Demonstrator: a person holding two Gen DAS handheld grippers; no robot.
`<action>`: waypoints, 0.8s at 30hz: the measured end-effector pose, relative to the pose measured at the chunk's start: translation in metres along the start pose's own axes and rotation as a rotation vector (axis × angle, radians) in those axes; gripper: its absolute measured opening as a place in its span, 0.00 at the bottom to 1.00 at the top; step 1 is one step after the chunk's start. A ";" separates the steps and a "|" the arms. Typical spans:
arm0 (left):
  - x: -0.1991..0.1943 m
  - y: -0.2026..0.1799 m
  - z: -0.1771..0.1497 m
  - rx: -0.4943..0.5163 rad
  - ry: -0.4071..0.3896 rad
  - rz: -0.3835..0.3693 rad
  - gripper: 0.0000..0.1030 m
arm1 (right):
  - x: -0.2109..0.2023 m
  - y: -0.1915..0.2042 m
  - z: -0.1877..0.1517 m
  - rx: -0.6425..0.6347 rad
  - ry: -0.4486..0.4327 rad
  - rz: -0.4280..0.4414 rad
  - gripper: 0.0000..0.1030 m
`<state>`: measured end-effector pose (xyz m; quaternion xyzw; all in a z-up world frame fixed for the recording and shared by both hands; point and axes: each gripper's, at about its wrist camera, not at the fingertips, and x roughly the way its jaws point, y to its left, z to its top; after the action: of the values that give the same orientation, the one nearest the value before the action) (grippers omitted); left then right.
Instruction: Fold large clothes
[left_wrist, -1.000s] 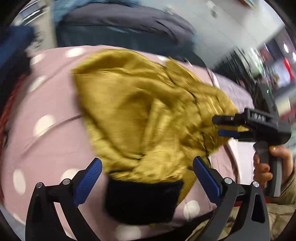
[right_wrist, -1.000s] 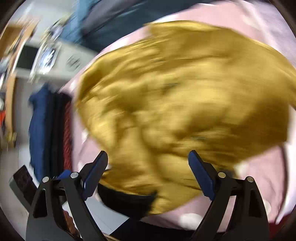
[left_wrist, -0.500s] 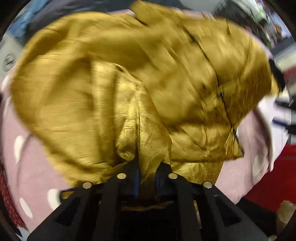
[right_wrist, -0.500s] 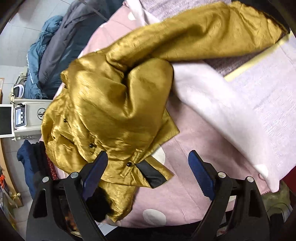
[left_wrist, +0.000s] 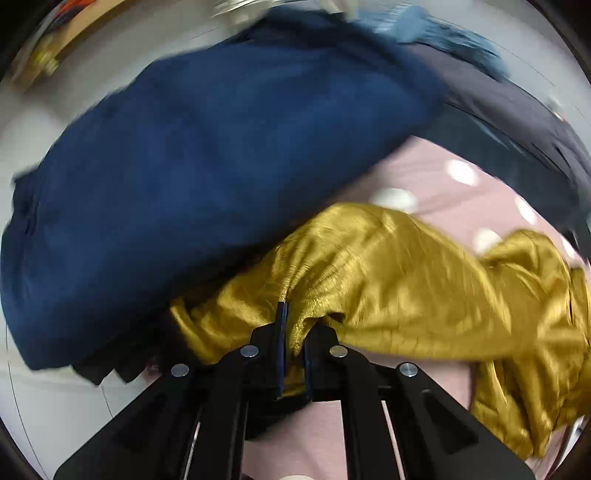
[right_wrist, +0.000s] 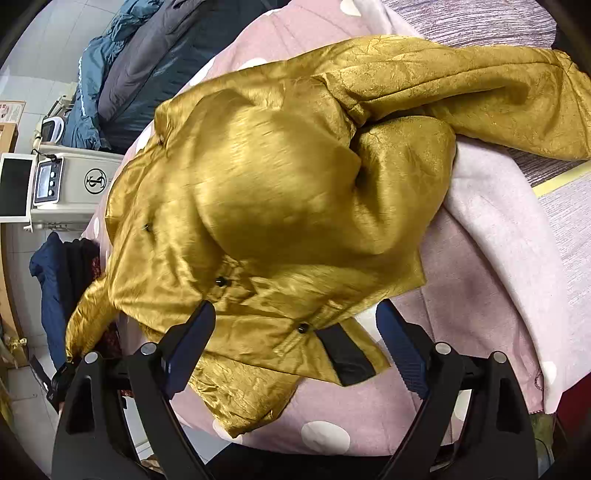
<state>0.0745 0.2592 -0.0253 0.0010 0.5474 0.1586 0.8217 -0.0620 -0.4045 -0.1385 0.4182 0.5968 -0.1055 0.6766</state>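
Between left tongs (left_wrist: 291, 332), gold jacket (left_wrist: 388, 280) pinched

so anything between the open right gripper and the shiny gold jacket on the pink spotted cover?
Nothing visible. The right gripper hangs open directly over the shiny gold jacket, its near hem and black cuff showing between the fingers. The left gripper is shut on the far sleeve, off to the side, not in the right one's path.
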 end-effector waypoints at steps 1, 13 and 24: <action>0.007 0.000 -0.003 0.023 0.015 0.026 0.09 | 0.001 0.000 -0.001 0.002 0.004 -0.002 0.85; -0.001 -0.088 -0.031 0.186 0.004 -0.092 0.94 | -0.002 -0.019 -0.005 0.063 -0.004 -0.014 0.85; -0.060 -0.066 -0.017 0.097 -0.099 -0.293 0.94 | -0.012 -0.050 -0.011 0.089 -0.028 -0.035 0.85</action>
<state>0.0550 0.1774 0.0105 -0.0316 0.5074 0.0102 0.8611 -0.1051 -0.4320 -0.1494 0.4358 0.5891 -0.1499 0.6637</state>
